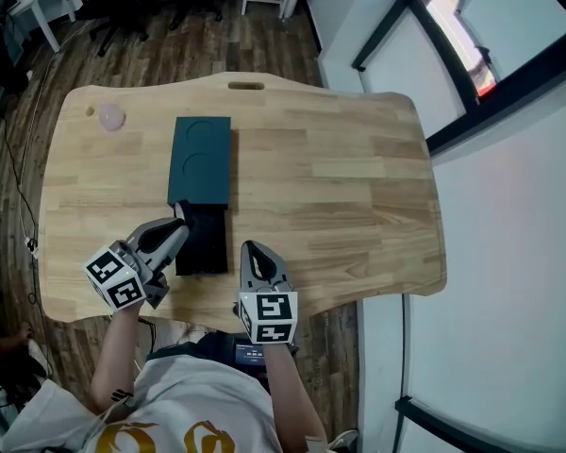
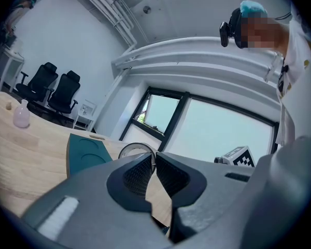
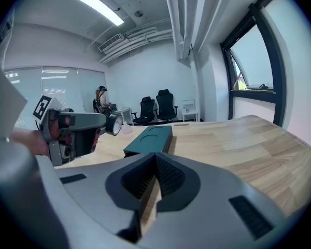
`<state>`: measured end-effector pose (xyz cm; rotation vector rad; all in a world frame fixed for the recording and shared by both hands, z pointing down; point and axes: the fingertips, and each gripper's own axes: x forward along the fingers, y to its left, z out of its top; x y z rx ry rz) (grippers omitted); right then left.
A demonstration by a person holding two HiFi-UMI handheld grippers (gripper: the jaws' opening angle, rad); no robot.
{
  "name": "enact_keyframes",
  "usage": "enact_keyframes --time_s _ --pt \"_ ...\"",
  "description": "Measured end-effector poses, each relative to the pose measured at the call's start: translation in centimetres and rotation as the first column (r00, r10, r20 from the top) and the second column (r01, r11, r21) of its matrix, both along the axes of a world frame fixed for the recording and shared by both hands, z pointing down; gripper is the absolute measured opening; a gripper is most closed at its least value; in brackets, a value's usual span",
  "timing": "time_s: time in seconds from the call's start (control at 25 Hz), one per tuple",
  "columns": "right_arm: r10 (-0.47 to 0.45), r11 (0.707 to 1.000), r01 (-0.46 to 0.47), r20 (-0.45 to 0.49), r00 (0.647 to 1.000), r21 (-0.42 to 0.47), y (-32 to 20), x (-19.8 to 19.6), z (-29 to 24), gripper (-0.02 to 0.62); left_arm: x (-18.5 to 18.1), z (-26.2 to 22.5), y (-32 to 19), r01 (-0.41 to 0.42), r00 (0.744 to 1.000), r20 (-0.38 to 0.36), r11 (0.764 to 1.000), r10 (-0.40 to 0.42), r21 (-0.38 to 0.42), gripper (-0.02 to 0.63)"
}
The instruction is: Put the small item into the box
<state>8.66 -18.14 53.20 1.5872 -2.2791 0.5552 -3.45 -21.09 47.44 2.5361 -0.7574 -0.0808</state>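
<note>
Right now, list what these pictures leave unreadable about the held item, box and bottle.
- Small round silver-rimmed item: left gripper view, lower half behind the jaws; head view, mostly under the left gripper.
- Black drawer of the dark teal box: head view, contents too dark.
- Pale pink bottle: head view, too small.

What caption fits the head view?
Left gripper holds a small round item by the teal box; right gripper shut, empty.

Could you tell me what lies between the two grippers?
In the head view, the box's dark slid-out tray lies between the left gripper, holding a round item, and the right gripper.
</note>
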Motion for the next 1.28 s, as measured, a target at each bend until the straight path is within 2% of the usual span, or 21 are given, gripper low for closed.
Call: enact_keyframes --time_s 0.44,0.76,1.04,1.16,1.28 --pt "-0.023 0.998 0.022 -0.007 1.000 -0.060 0.3 -0.1 2.7 0.005 -0.4 3.1 0.1 0.013 1.000 0.017 0.999 -0.012 -0.050 0.029" --pt "-0.031 0.995 0.030 -0.002 1.000 -0.097 0.4 -0.9 4.7 0.005 -1.1 6.5 1.0 0.001 0.994 0.107 0.997 0.007 -0.074 0.029" --pt "-0.049 0.990 0.049 -0.001 0.999 -0.134 0.4 -1.3 6.2 0.005 -1.3 10.2 1.4 -0.003 0.981 0.189 0.988 0.032 -0.154 0.029" --pt "-0.048 0.988 0.047 -0.004 0.999 -0.145 0.4 -1.2 6.8 0.005 -1.0 11.4 1.4 -0.021 0.970 0.233 0.984 0.063 -0.179 0.029" --pt "-0.043 0.987 0.042 -0.004 0.999 -0.157 0.2 -1.1 7.2 0.005 -0.6 12.7 1.5 -0.046 0.947 0.303 0.978 0.107 -0.201 0.029"
